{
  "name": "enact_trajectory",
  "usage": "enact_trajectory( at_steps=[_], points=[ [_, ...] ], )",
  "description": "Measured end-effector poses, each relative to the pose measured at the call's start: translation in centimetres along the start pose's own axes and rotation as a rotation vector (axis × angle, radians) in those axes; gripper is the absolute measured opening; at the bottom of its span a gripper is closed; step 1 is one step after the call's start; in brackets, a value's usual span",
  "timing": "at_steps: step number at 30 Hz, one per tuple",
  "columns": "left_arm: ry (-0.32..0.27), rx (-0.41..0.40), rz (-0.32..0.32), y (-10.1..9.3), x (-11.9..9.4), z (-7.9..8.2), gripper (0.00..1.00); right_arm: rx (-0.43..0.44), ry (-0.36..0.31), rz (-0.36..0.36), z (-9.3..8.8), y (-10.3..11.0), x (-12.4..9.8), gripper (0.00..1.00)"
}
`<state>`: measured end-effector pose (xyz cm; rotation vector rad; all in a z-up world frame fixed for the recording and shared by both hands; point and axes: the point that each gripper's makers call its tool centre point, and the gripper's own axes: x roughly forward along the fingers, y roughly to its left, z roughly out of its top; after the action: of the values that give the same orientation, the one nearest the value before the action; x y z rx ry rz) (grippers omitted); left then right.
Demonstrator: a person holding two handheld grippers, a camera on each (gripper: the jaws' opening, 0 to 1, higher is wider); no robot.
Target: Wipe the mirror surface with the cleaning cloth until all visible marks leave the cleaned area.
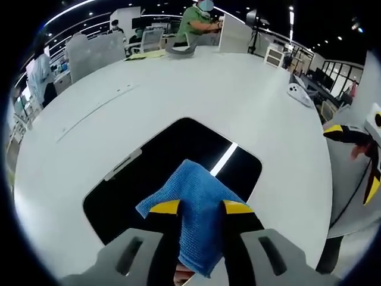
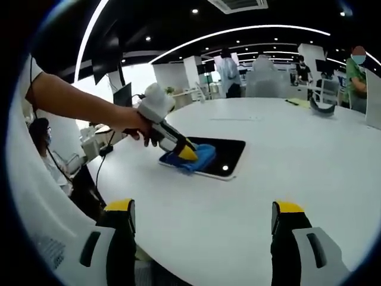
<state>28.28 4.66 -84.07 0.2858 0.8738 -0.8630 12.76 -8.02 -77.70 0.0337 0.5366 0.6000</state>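
Note:
A dark rectangular mirror point(image 1: 178, 161) lies flat on the white table point(image 1: 226, 89), reflecting a ceiling light strip. My left gripper point(image 1: 201, 208) is shut on a blue cleaning cloth point(image 1: 196, 208) and holds it down on the mirror's near part. In the right gripper view the mirror point(image 2: 223, 154) lies ahead at mid-table, with the left gripper point(image 2: 186, 152) pressing the cloth point(image 2: 196, 159) on its left end, held by a person's hand. My right gripper point(image 2: 202, 217) hovers open above the table, well short of the mirror, nothing between its jaws.
A small white device point(image 1: 297, 90) lies near the table's far right edge and a grey curved object point(image 1: 181, 50) at its far end. The right gripper's yellow-tipped jaws point(image 1: 357, 149) show past the right table edge. People and office desks stand beyond the table.

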Motion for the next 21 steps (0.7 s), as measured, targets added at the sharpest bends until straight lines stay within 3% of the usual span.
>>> enact_trajectory(
  at_steps=[21],
  points=[
    [-0.031,-0.009,-0.013,-1.3,1.4,1.5,0.25,-0.001,-0.002,-0.030,-0.3,-0.6,0.2,0.95]
  ],
)
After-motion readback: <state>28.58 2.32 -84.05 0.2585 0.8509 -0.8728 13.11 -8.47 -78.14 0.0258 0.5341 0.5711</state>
